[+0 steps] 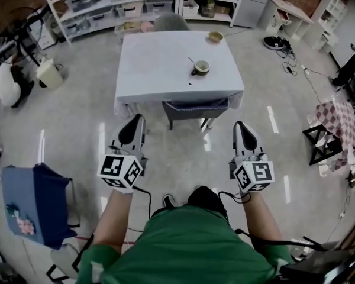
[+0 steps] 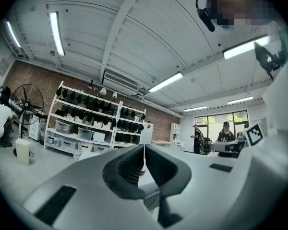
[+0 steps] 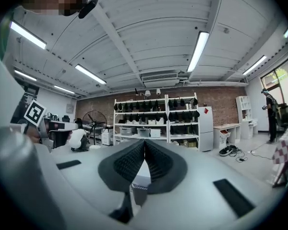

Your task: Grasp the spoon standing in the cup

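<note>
Both the left gripper [image 1: 134, 122] and the right gripper [image 1: 240, 126] are held level, well short of the counter [image 1: 154, 64]. Their jaws are pressed together with nothing between them. The spoon [image 1: 191, 60] stands in the cup [image 1: 201, 68] on the counter's right half.

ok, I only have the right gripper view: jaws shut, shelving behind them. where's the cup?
Observer: Head view shows the cup on the white table, right of its middle, well ahead of both grippers.
Operator: Spoon in it?
Observer: Yes, the spoon stands in it, handle leaning toward the table's far left.
Operator: And the other gripper?
Observer: The left gripper is shut too, with nothing between its jaws, and is held over the floor short of the table.
</note>
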Demonstrator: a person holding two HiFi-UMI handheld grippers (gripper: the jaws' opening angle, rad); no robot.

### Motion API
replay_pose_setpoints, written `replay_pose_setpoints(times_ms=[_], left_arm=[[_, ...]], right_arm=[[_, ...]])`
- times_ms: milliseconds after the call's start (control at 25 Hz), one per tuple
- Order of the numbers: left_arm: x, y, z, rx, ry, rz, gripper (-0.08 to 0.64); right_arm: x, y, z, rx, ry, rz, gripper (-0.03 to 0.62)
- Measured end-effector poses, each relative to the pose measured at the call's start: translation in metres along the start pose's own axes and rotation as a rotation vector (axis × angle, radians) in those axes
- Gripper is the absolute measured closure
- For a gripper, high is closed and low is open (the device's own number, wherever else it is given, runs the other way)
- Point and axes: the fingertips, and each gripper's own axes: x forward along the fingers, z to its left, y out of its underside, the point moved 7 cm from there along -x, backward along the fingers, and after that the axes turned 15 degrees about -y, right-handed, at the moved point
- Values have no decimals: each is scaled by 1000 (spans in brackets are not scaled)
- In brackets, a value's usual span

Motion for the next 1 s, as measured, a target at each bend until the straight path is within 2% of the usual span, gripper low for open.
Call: replay_pose_setpoints(times_ms=[200, 440, 600, 760, 840, 920, 1000], left_arm=[[43, 24, 53, -14, -20, 23, 537], [158, 37, 92, 11, -66, 75, 537], [214, 15, 87, 34, -88, 76, 537], [296, 13, 69, 44, -110, 87, 537], [313, 11, 66, 52, -118, 91, 537], [323, 11, 65, 60, -127, 95, 537], [338, 12, 65, 65, -134, 96, 537]], right_arm=[[69, 30, -4, 1, 0, 28, 569], [198, 57, -74, 56, -30, 47, 568], [247, 47, -120, 82, -56, 61, 566], [304, 43, -193, 90, -99, 80, 566], [320, 44, -207, 89, -114, 93, 566], [332, 47, -216, 63, -123, 119, 559], [347, 51, -228, -1, -126, 155, 507]])
